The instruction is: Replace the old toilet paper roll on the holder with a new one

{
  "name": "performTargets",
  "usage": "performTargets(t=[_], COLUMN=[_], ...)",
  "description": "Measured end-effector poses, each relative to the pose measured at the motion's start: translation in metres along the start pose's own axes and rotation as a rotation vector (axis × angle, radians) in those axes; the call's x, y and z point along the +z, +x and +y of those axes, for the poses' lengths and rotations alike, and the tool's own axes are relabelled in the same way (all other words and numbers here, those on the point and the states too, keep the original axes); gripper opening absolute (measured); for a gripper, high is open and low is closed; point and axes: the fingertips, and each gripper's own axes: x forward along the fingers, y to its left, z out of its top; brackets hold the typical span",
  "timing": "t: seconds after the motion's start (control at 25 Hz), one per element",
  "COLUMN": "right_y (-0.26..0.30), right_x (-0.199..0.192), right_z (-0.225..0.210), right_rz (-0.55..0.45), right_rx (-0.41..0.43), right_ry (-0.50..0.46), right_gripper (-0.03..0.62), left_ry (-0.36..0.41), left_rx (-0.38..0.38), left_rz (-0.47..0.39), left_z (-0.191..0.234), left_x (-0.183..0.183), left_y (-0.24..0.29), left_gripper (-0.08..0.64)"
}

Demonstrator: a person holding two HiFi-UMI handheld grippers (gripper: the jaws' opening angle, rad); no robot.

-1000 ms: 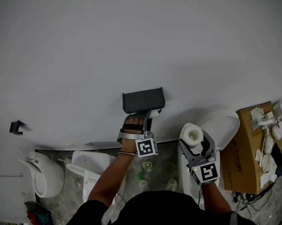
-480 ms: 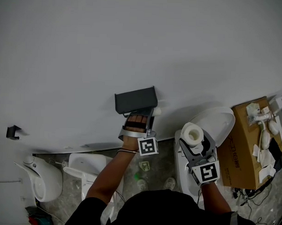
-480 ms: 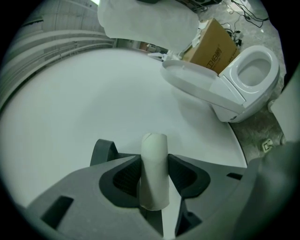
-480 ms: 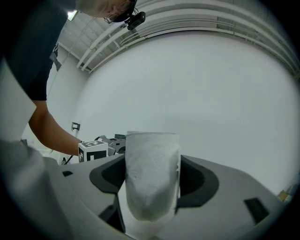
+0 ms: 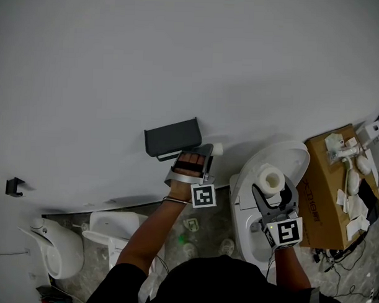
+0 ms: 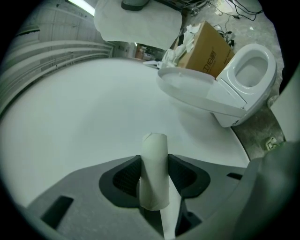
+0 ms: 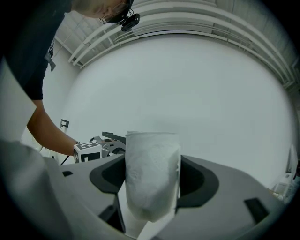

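Plainly, both of the task's things are light and give easily. The old roll (image 6: 154, 169) is a bare cardboard tube, thin-walled and likely to crush if squeezed hard. It stands between the left gripper's (image 5: 200, 155) fingers (image 6: 124, 176), which pinch it across its middle with one end poking out past the tips. That mid-length hold looks right: a gentle nip is all it should need.

The new roll (image 7: 152, 172) is full, soft and springy. Its outer sheets could slip or unwind, so I judge the best hold to be across the padded wall, with both ends of the core left free to go on the holder. The right gripper's (image 5: 274, 189) fingers (image 7: 111, 174) hold it that way, pressed into its sides with the open core beyond the tips.

The left arm reaches out towards the wall, its gripper tipped slightly downward and the marker cube facing up. The holder (image 5: 172, 136), a dark box on the wall, is just beyond and to the left of those fingers. It looks empty from here, though its bar can't be made out. The right forearm is raised with its gripper about level, and the toilet (image 5: 287, 158) lies below and beyond its fingers, well to the right of the holder.
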Motion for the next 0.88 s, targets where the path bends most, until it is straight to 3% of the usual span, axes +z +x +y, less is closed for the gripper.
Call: performTargets(t=[0.32,0.88], right_y=[-0.016,-0.017], right_x=[-0.007,-0.007], right_z=[-0.013,-0.011], right_rz=[0.005,0.018], right_rx=[-0.046,-0.069], right_ry=[0.011,0.0], right_gripper=[0.307,0.307], left_ry=[0.001,-0.027], left_rx=[-0.006,-0.005], left_rz=[-0.06,-0.107], left_z=[-0.002,-0.002], left_x=[0.034,0.045], left_y=[0.002,-0.022], left_gripper=[0.178,0.179])
